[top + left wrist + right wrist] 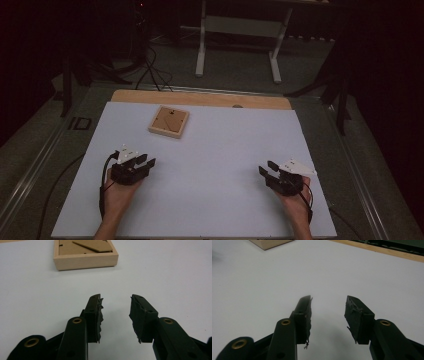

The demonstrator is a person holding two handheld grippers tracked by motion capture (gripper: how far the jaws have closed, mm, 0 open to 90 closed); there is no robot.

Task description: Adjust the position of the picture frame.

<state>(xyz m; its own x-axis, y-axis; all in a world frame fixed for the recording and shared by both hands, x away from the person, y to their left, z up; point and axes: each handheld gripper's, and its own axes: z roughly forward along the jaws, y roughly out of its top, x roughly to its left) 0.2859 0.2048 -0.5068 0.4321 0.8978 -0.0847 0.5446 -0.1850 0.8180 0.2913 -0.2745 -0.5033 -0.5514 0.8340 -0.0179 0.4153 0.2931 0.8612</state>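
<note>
Tray [169, 121] ahead of left gripper [148, 161]

One shallow wooden tray [169, 121] lies in the upper left part of the high view, on one white sheet [220, 150] that covers most of one wooden tabletop [200, 98], whose bare strip shows along the sheet's upper edge. Inside the tray are flat brown cardboard pieces [92, 245]; at least two can be told apart in the left gripper view, at the top of the frame, and the full count cannot be made out. Two grippers are there: the left gripper [145, 161] at lower left and the right gripper [266, 168] at lower right, each with two black jaws standing apart, each in one hand. One white-legged stand [239, 30] is at the top centre.
</note>
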